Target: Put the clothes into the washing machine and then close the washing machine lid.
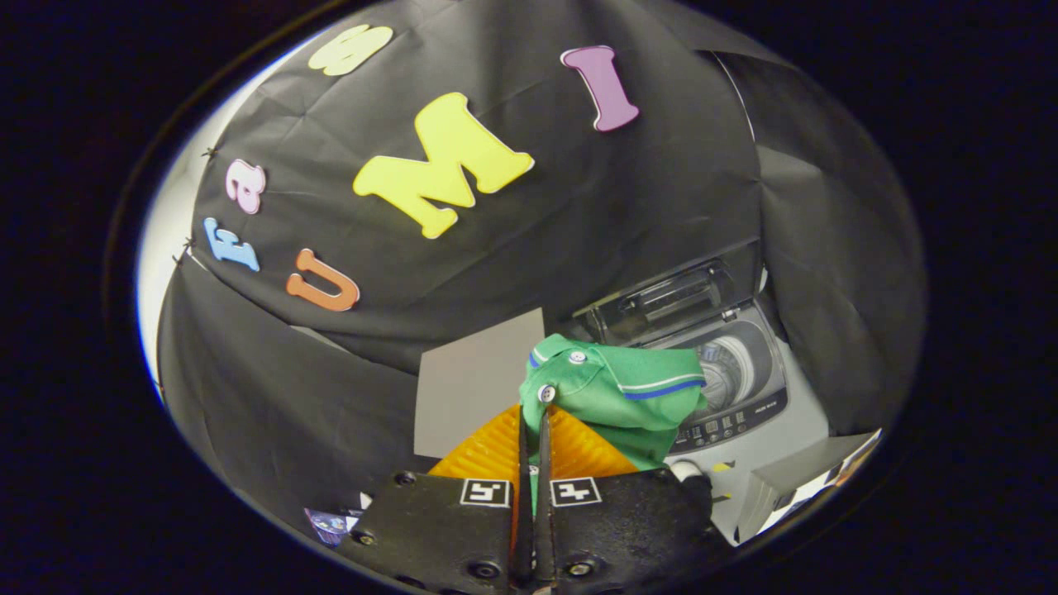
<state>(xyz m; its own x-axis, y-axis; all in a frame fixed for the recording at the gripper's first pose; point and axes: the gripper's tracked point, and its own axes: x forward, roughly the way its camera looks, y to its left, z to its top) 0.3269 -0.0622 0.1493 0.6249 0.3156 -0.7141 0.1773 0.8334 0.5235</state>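
Note:
My gripper (535, 430) is shut on a green polo shirt (628, 392) with white buttons and a blue-striped collar. The cloth is pinched between the two fingers and bunches up just ahead of them, lifted in the air. Beyond the shirt stands a grey top-loading washing machine (764, 438). Its lid (669, 302) is raised open at the back. The round metal drum (731, 372) shows past the shirt's collar, partly hidden by the cloth. A control panel (727, 426) runs along the machine's front edge.
Black cloth walls close in behind and on both sides of the machine. A flat grey panel (475, 388) stands beside the machine, just behind my fingers. A pale boxy object (806, 483) sits low beside the machine's front.

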